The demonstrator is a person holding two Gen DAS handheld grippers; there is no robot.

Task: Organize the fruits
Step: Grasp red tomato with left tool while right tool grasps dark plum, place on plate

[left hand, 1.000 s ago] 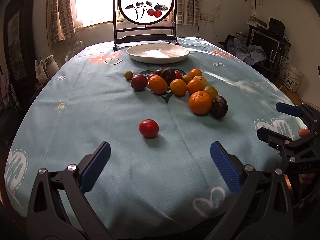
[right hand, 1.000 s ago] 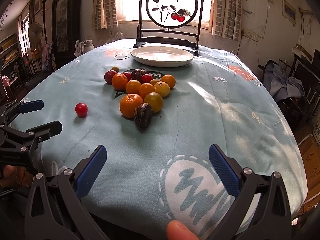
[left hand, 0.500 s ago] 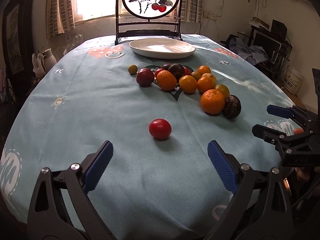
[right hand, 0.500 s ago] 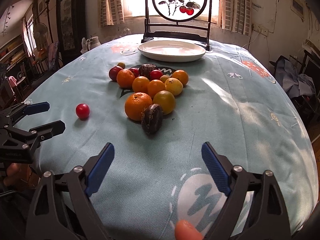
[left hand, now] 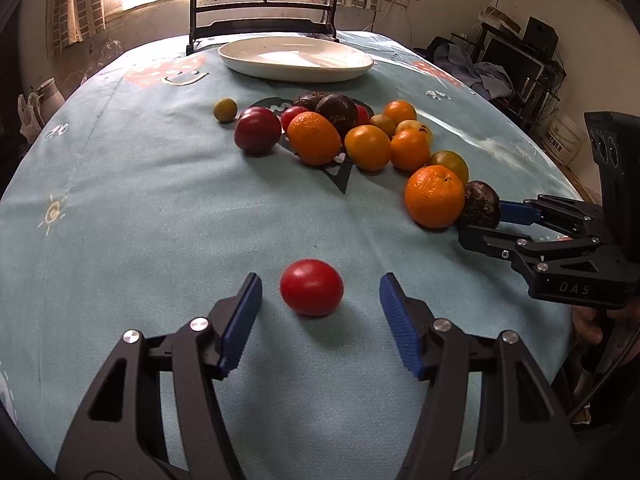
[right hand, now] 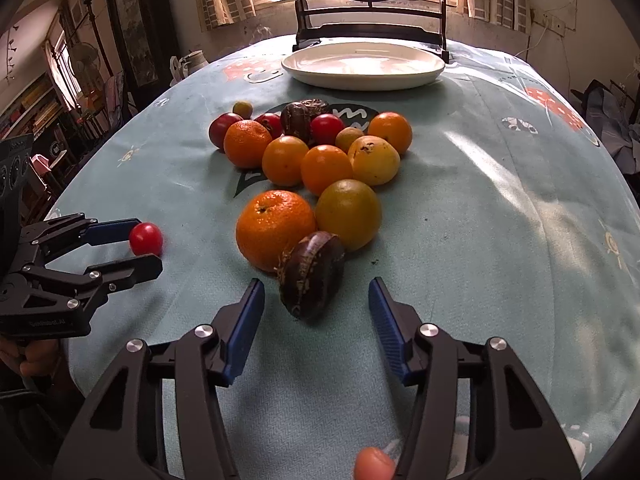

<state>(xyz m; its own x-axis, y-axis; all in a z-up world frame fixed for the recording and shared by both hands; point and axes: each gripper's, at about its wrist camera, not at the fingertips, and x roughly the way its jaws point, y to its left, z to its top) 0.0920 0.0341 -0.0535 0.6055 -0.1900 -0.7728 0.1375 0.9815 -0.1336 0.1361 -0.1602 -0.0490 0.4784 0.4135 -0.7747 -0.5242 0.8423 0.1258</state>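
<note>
A lone red tomato (left hand: 311, 287) lies on the blue tablecloth just ahead of my open left gripper (left hand: 320, 292), level with the blue fingertips, not touched. It also shows in the right wrist view (right hand: 145, 239). My open right gripper (right hand: 316, 300) flanks a dark wrinkled passion fruit (right hand: 312, 276), which leans on a large orange (right hand: 275, 229). Behind lies a pile of oranges (right hand: 326, 168), red tomatoes and dark fruits. An empty white plate (right hand: 363, 65) stands at the far side.
A dark wooden stand with a round painted panel (left hand: 262, 16) stands behind the plate. A small yellow-green fruit (left hand: 225, 109) lies left of the pile. The table edge drops off to the right near cluttered shelves (left hand: 520, 60).
Both grippers moved forward over the table. The left one has come up to the lone tomato, the right one up to the passion fruit. Both stay open.
</note>
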